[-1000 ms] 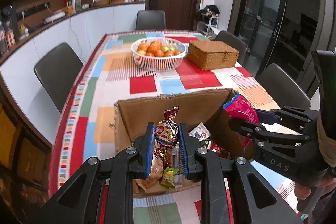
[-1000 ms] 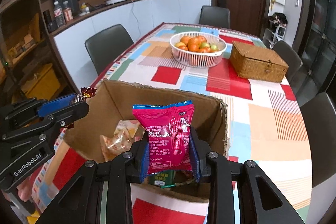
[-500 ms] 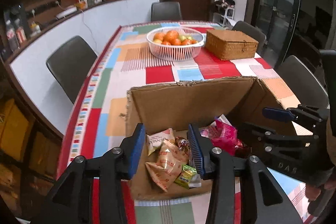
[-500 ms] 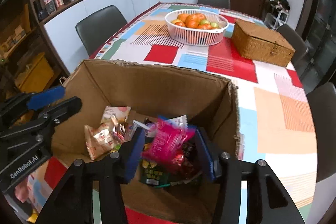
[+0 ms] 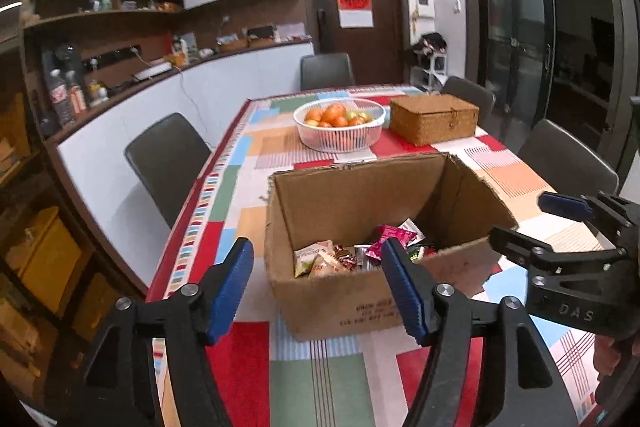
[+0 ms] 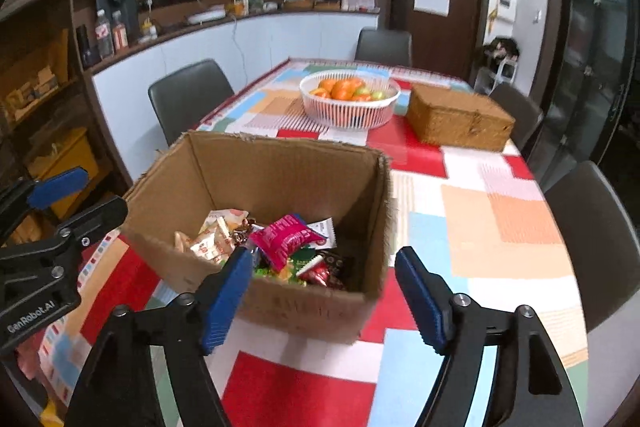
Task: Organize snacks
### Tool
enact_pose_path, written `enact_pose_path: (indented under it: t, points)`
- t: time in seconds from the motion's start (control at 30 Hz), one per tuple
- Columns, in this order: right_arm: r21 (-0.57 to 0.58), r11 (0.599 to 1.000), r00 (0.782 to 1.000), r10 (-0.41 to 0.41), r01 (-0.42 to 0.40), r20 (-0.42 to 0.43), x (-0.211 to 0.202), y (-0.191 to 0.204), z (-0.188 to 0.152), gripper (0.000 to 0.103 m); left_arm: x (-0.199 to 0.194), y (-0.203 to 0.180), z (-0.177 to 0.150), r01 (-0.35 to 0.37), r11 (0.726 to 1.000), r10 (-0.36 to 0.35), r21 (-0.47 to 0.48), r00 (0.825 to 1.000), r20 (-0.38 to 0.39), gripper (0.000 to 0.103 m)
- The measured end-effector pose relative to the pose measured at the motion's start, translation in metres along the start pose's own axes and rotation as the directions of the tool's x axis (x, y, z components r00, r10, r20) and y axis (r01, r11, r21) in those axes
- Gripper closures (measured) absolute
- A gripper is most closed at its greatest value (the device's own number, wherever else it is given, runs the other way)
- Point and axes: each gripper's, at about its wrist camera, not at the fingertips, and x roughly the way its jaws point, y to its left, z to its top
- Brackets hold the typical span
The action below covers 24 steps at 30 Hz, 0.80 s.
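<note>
An open cardboard box (image 5: 332,297) (image 6: 312,305) stands on the patchwork tablecloth near the front edge. Several snack packets lie inside it, among them a pink packet (image 5: 390,238) (image 6: 286,238) and pale biscuit packets (image 5: 316,259) (image 6: 212,241). My left gripper (image 5: 320,287) is open and empty, held in front of the box's near wall. My right gripper (image 6: 324,291) is open and empty, in front of the box's near right corner. Each gripper shows at the edge of the other's view: the right one (image 5: 560,227), the left one (image 6: 76,195).
A white basket of oranges (image 5: 340,125) (image 6: 350,99) and a wicker box (image 5: 434,119) (image 6: 460,121) stand further back on the table (image 5: 312,379). Dark chairs (image 5: 168,155) (image 6: 592,235) line both sides. A counter with bottles runs along the left wall.
Both grippers have let their packets go into the box, opened wide, and pulled back and up from over the box to in front of it.
</note>
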Motion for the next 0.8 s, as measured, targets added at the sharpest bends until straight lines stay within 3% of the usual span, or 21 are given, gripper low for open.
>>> enact_pose_path:
  t: [0.17, 0.33, 0.53, 0.8]
  points:
    - [0.024, 1.0, 0.998, -0.01, 0.009, 0.065, -0.037, 0.001, -0.022, 0.02, -0.04, -0.004, -0.021, -0.02, 1.0, 0.02, -0.01, 0.997, 0.069, 0.029]
    - [0.011, 0.999, 0.99, -0.044, 0.043, 0.137, -0.074, 0.009, -0.046, 0.014, -0.067, -0.003, -0.039, -0.01, 0.999, 0.015, -0.053, 0.996, 0.089, 0.022]
    - [-0.023, 0.996, 0.977, -0.077, 0.083, 0.198, -0.106, 0.022, -0.063, 0.012, -0.096, -0.003, -0.057, -0.027, 0.997, 0.035, -0.074, 0.994, 0.107, 0.013]
    - [0.019, 0.996, 0.969, -0.09, 0.088, 0.231, -0.132, 0.023, -0.089, 0.011, -0.12, -0.009, -0.077, -0.051, 0.997, 0.059, -0.06, 0.988, 0.145, 0.003]
